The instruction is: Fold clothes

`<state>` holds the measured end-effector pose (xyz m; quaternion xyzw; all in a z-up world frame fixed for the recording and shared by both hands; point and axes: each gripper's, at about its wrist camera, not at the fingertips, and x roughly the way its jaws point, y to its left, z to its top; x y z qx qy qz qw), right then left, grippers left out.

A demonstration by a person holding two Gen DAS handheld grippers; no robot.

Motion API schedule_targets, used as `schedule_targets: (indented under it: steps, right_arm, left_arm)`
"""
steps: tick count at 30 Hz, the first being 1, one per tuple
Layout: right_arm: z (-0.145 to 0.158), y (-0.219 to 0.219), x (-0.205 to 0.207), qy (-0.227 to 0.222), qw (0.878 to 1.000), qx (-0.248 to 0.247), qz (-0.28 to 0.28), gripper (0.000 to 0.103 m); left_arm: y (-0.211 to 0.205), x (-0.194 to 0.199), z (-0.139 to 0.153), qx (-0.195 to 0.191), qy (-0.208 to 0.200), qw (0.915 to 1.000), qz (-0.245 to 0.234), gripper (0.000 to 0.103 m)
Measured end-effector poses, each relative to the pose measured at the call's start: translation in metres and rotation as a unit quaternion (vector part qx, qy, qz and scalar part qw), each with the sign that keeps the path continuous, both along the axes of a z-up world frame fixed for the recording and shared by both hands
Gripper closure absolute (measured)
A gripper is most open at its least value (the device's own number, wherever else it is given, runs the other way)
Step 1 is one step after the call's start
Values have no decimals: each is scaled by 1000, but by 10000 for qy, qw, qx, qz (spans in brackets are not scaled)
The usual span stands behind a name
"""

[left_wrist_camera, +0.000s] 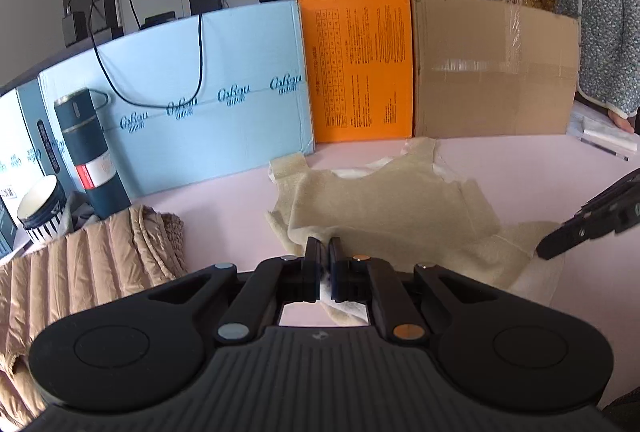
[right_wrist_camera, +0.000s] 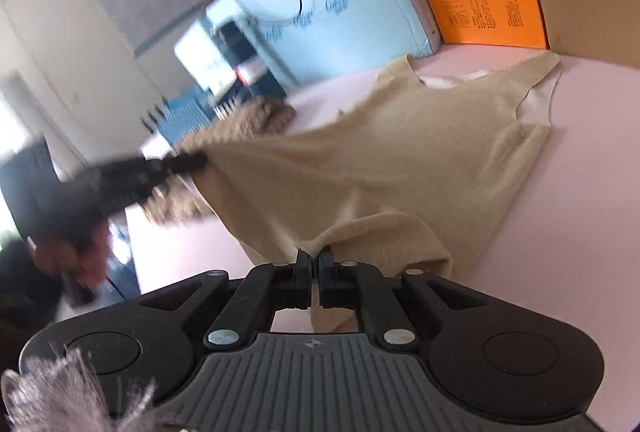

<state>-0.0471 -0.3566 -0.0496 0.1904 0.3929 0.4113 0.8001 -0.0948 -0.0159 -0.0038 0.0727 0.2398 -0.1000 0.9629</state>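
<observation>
A cream fleecy sleeveless top point(left_wrist_camera: 392, 203) lies on the pink table point(left_wrist_camera: 520, 167), neck end toward the far boxes. My left gripper point(left_wrist_camera: 325, 246) is shut on its near hem, left side. My right gripper point(right_wrist_camera: 315, 256) is shut on the hem's other corner and holds the cloth point(right_wrist_camera: 400, 159) lifted off the table. In the left wrist view the right gripper point(left_wrist_camera: 544, 252) enters from the right, touching the cloth. In the right wrist view the left gripper point(right_wrist_camera: 200, 161) shows blurred at the left, pulling the hem taut.
A tan quilted garment point(left_wrist_camera: 80, 272) lies at the near left. A dark flask point(left_wrist_camera: 90, 151) and a cup point(left_wrist_camera: 40, 207) stand at the left. Blue point(left_wrist_camera: 200, 99), orange point(left_wrist_camera: 356, 67) and brown point(left_wrist_camera: 492, 71) boxes wall the far edge. Three people stand behind them.
</observation>
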Motion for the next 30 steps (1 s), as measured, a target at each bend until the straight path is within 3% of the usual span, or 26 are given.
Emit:
schedule_targets:
  steps: [1, 2, 3, 5, 7, 8, 10, 13, 18, 20, 21, 23, 28, 29, 30]
  right_arm:
    - [5, -12, 1, 194, 9991, 330, -193, 100]
    - [7, -26, -1, 326, 9978, 428, -386, 100]
    - [6, -39, -4, 440, 9968, 362, -557, 100]
    - [-8, -59, -14, 636, 9941, -289, -828, 98]
    - [-29, -73, -24, 863, 9850, -1097, -1015, 84]
    - [-38, -79, -30, 934, 9817, -1287, -1051, 83]
    - [-47, -85, -40, 982, 9792, -1365, -1135, 79]
    - [-50, -85, -47, 891, 9804, -1304, -1179, 55]
    - [-41, -63, -45, 298, 9845, -1505, -849, 55]
    - [-36, -52, -44, 10, 9835, -1660, -720, 50]
    - [-33, -46, -43, -187, 9808, -1833, -642, 41]
    - [-32, -31, -41, -585, 9732, -2185, -415, 33]
    - [-32, 6, -45, -1812, 9403, -2836, 506, 33]
    - [-34, 15, -46, -1961, 9321, -2951, 748, 37]
    - [-39, 25, -44, -1931, 9262, -3095, 953, 60]
  left_arm:
    - [1, -4, 8, -71, -98, 9999, -33, 98]
    - [1, -7, 12, -98, -152, 9998, -118, 87]
    - [-1, -10, 10, 32, -89, 9995, -315, 57]
    - [-6, -20, -2, 547, 109, 9958, -721, 12]
    - [-7, -29, -28, 1159, 394, 9891, -816, 16]
    - [-6, -31, -42, 1411, 640, 9847, -795, 18]
    - [2, -35, -64, 1489, 1003, 9814, -675, 19]
    - [17, -29, -87, 1095, 1317, 9848, -280, 19]
    - [22, -16, -103, 604, 1267, 9901, -77, 20]
    - [24, -11, -109, 414, 1235, 9915, -8, 22]
    - [22, -8, -111, 280, 1146, 9930, -80, 54]
    - [15, 1, -109, 110, 1100, 9939, -44, 101]
    - [20, 9, -75, -42, 654, 9978, 110, 102]
    - [23, 10, -69, 27, 592, 9982, 83, 102]
    - [25, 12, -63, 82, 557, 9984, 65, 102]
